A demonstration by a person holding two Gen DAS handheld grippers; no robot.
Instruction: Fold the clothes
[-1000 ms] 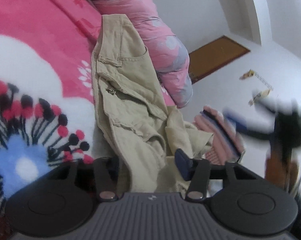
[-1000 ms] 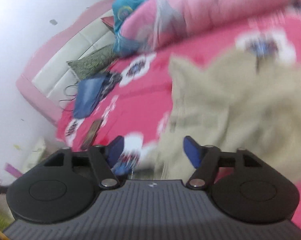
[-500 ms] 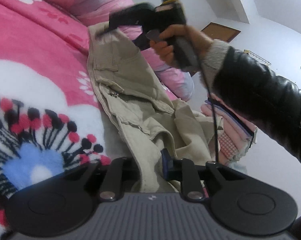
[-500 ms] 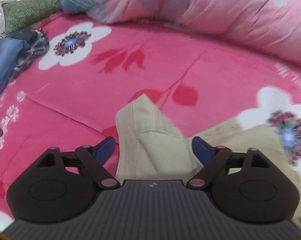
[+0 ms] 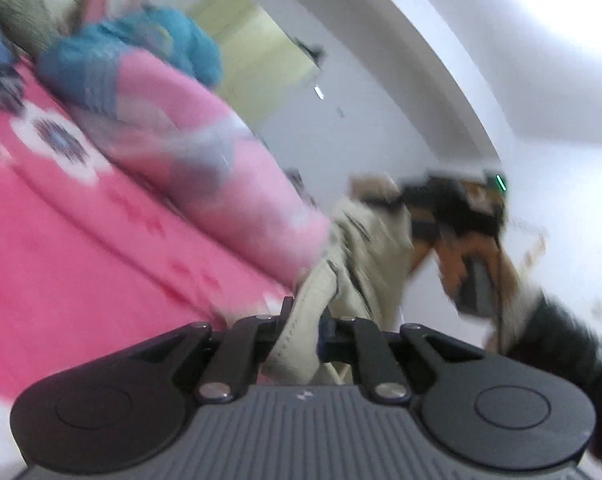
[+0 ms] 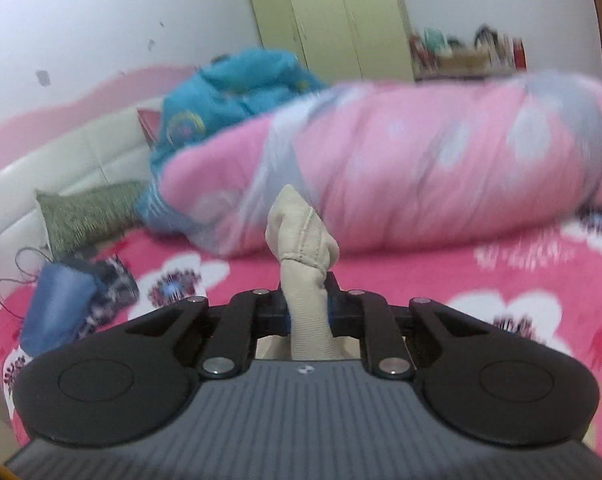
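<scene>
No brand, label or writing can be read in either view; the left wrist view is badly blurred.

Half a second ago the beige trousers [image 5: 365, 248] lay spread on the pink flowered bedspread [image 6: 481, 280] with both grippers only closing around them. Now the left gripper [image 5: 301, 330] has just been closing and pinches a fold of the trousers between its pads, and the cloth hangs clear of the bedspread, stretched toward the right gripper [image 5: 385, 196] in the person's right hand [image 5: 473, 264].

In the right wrist view, the right gripper [image 6: 307, 312] has also just been closing and is clamped on a bunched hem of the trousers [image 6: 301, 240], which sticks up past the fingertips, above the bedspread and in front of the rolled pink quilt [image 6: 421, 176].
</scene>
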